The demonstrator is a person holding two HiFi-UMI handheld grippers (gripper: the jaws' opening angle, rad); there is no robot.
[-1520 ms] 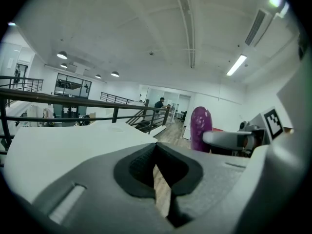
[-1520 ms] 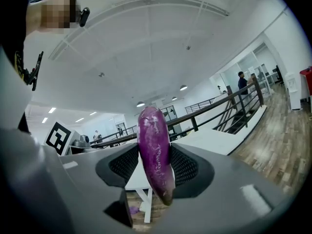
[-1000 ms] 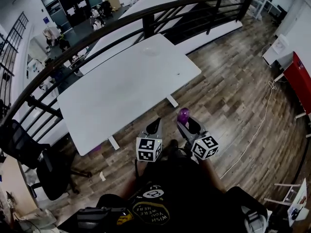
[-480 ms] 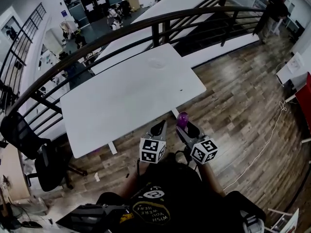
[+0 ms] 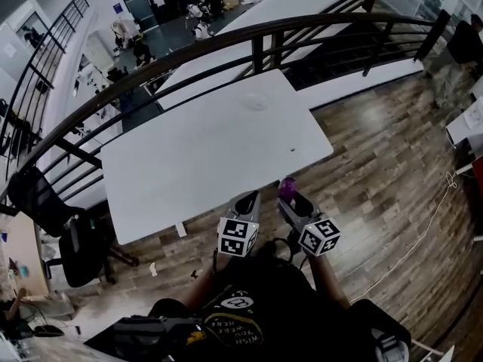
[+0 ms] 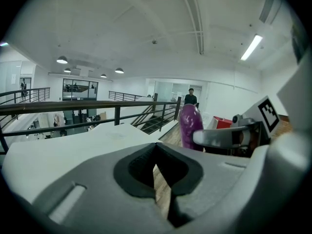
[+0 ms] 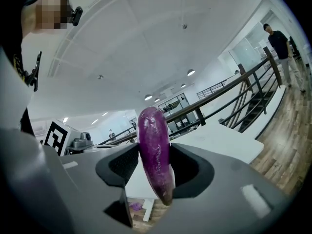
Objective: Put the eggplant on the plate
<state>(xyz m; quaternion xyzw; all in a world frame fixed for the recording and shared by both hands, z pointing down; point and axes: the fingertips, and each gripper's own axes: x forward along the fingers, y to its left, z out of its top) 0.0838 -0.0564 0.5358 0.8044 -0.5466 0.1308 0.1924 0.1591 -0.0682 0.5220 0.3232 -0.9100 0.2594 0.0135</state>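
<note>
A purple eggplant [image 5: 286, 188] stands upright between the pads of my right gripper [image 5: 291, 196], which is shut on it just short of the white table's near edge [image 5: 226, 202]. In the right gripper view the eggplant [image 7: 155, 155] fills the gap between the dark pads. The left gripper [image 5: 245, 202] hangs beside it, shut and empty; its pads meet in the left gripper view [image 6: 156, 152], where the eggplant [image 6: 190, 126] shows at the right. A pale white plate [image 5: 255, 102] lies far across the table, also faintly visible as the plate [image 6: 117, 136].
A dark railing [image 5: 226, 40] curves behind the table, with a lower floor beyond. A black office chair [image 5: 72, 255] stands at the left. Wood flooring [image 5: 377, 172] lies to the right, crossed by a cable [image 5: 423, 232]. A person [image 7: 280, 43] stands far off by the stairs.
Both grippers have moved forward to the table's near edge, the eggplant still held in the right one. The table now looks closer and more centred.
</note>
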